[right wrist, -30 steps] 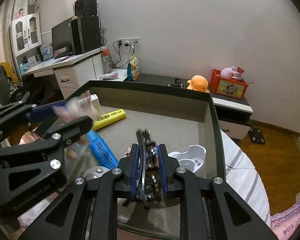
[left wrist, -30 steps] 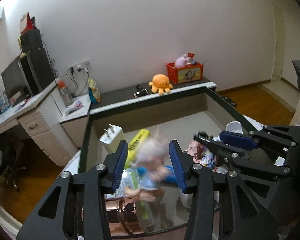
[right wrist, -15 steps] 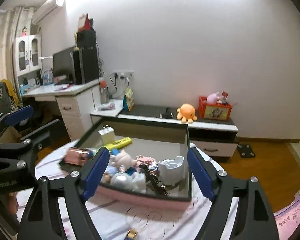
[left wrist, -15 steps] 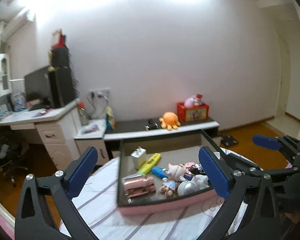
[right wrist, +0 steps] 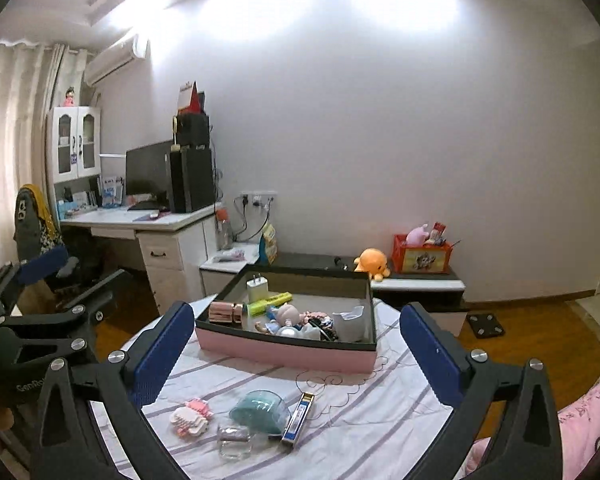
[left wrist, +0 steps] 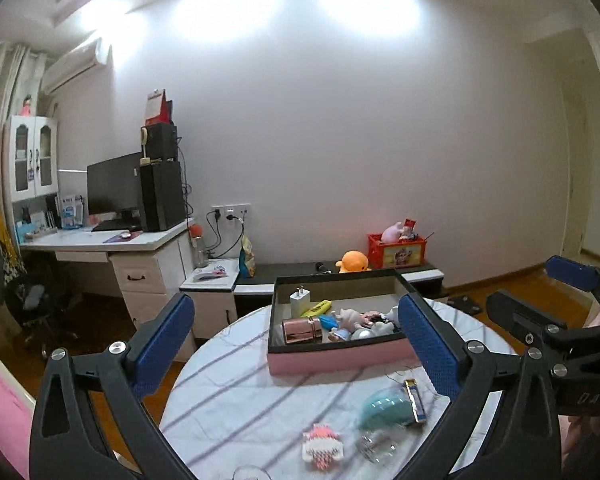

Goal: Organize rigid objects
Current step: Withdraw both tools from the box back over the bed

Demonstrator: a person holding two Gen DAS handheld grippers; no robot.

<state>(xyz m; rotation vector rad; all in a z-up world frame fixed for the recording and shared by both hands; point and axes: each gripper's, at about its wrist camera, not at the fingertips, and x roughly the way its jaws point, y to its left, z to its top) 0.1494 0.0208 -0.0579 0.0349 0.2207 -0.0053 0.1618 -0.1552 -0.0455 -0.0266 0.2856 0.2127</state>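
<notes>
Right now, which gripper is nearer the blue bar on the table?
Right, probably. The blue bar lies straight ahead of the right gripper, whose empty jaws are opening; from the left gripper it sits off to the right.

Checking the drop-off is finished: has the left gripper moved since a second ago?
Yes. The left gripper has pulled back and up from the pink box, which now looks far smaller, jaws wide open and empty.

Left gripper (left wrist: 298,344) hangs wide open, nothing between its blue pads (left wrist: 166,338). Straight ahead at twelve o'clock sits the pink tray (left wrist: 340,360) on the striped round table (left wrist: 240,392), packed with a charger (left wrist: 300,302), a yellow highlighter (left wrist: 317,308), a rose-gold case (left wrist: 302,330) and a small doll (left wrist: 344,326). Down at five o'clock, loose on the cloth: a teal cup (left wrist: 382,410), a pink-and-white toy (left wrist: 323,446). The right gripper (left wrist: 540,300) pokes in at three o'clock.
</notes>
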